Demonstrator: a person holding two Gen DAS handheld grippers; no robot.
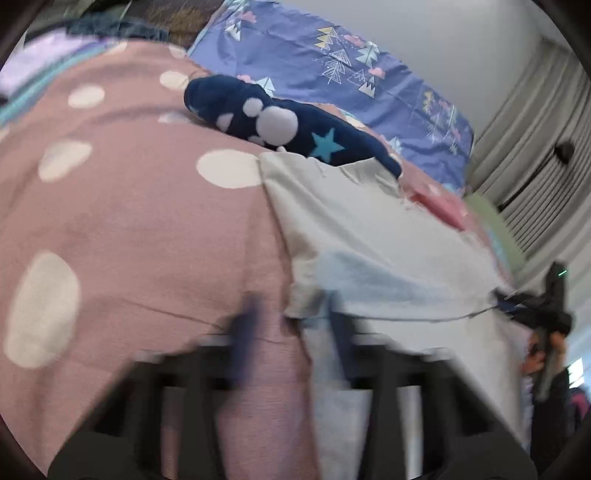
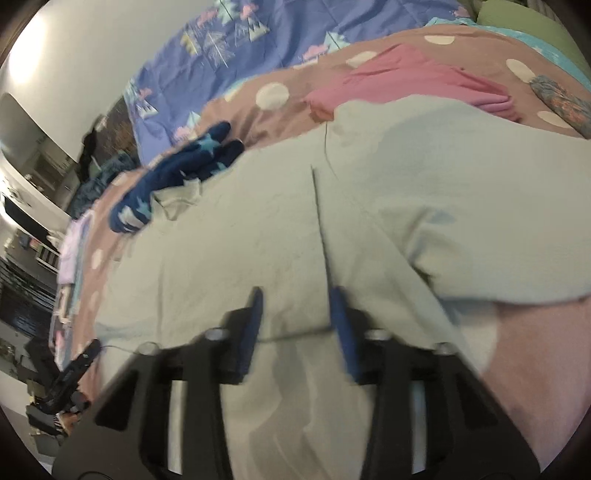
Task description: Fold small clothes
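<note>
A pale grey-white small garment (image 1: 369, 236) lies spread on a pink bedspread with white dots (image 1: 122, 206); it fills the right wrist view (image 2: 369, 206). My left gripper (image 1: 295, 325) is open at the garment's near left edge, one finger over the bedspread, one over the cloth. My right gripper (image 2: 297, 310) is open, its blue-padded fingers (image 2: 255, 314) just above the garment's near part, beside a fold line. A navy garment with stars (image 1: 288, 122) lies beyond the pale one, also in the right wrist view (image 2: 177, 177). Both views are motion-blurred.
A pink garment (image 2: 406, 81) lies behind the pale one. A purple sheet with tree prints (image 1: 332, 62) covers the far part of the bed. A green cushion (image 2: 524, 26) and a patterned item (image 2: 561, 103) sit at the right. The other gripper shows at the right edge (image 1: 546, 314).
</note>
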